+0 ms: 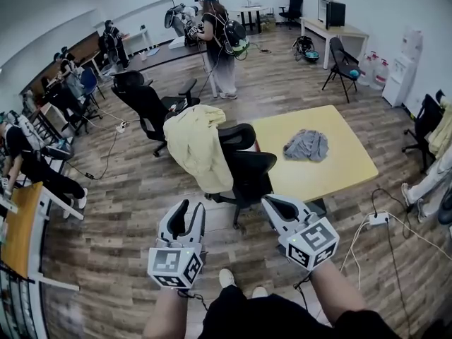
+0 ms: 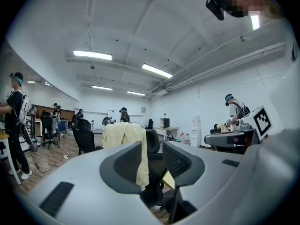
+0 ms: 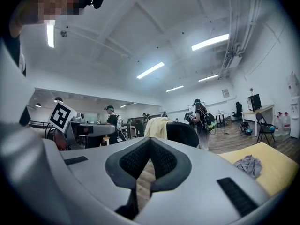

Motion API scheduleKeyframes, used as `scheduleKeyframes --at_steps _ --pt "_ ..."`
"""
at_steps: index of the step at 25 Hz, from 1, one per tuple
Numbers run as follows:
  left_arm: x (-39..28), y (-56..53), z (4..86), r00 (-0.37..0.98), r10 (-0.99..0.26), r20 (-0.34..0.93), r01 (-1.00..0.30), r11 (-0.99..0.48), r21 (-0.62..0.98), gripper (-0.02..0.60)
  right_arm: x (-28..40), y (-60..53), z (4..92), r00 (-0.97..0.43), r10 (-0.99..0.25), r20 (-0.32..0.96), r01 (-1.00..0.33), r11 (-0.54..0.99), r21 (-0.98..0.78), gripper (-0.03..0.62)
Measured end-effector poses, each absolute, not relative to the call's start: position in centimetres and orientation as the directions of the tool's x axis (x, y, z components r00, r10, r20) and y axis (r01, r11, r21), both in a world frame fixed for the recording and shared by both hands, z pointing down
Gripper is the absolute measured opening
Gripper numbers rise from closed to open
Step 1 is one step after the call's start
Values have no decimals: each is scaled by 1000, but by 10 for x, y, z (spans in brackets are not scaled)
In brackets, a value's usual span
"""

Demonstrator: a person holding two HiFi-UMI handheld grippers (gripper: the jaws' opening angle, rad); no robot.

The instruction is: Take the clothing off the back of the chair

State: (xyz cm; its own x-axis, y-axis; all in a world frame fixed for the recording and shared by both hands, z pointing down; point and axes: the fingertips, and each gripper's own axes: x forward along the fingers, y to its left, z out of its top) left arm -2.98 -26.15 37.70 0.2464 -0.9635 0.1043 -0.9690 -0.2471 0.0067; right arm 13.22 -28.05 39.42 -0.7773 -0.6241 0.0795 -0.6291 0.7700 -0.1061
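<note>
Because the jacket (image 1: 198,143) was soft, light cloth, we judged it would sag and trail rather than lift as one piece. The best hold looked to be the bunched fabric at the top of the chair (image 1: 251,171) back, where it draped over the rim. It hung straight ahead of both tongs, well apart from them and a little nearer the left pair. Our left tongs (image 1: 185,214) stood spread with nothing between them; the jacket showed only far beyond the gap. Our right tongs (image 1: 279,207) were pressed together at the tips, empty. A grey cloth (image 1: 306,145) lay on the table (image 1: 339,168), ahead and to the right of the right tongs.
</note>
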Motion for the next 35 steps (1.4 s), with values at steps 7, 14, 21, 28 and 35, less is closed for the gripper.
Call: scheduleKeyframes --at_steps 7,14,21,28,35 --pt "-29 -288 380 240 -964 114 -970 -243 -10 303 138 -297 400 -768 -636 78 -641 759 -118 12" --pt "-42 -324 382 237 -965 113 -970 -242 -25 356 133 -322 405 -754 -652 77 -656 745 -120 12" --pt "-54 -374 384 243 -962 123 -968 -249 -35 403 126 -355 408 -731 -678 83 -682 720 -125 12" --pt "-72 -425 390 250 -958 143 -966 -257 -31 422 113 -388 418 -715 -690 108 -698 702 -141 12" --pt "-93 -470 398 227 -961 158 -971 -235 -35 450 103 -418 429 -702 -701 126 -712 684 -157 12"
